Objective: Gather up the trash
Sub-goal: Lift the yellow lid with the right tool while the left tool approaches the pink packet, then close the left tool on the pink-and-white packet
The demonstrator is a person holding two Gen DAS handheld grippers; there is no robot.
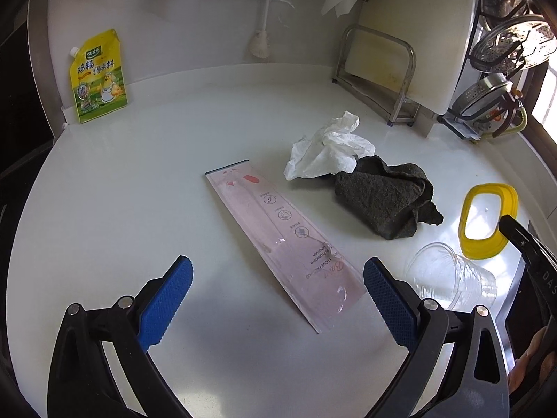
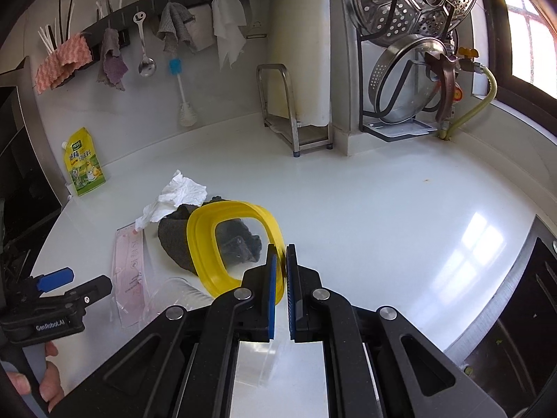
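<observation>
Pinching the yellow lid (image 2: 209, 224) by its rim, the right claw (image 2: 281, 257) holds it.

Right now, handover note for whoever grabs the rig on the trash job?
Left gripper: open, empty, above the pink flat packet.
Right gripper: shut on the rim of the yellow lid, lid off the counter.
On the white counter: crumpled tissue touching the dark cloth; clear plastic cup on its side near the front edge.
Done: only the lid is picked up. No bin in view.
Left: packet, tissue, cup; cloth probably stays.
</observation>
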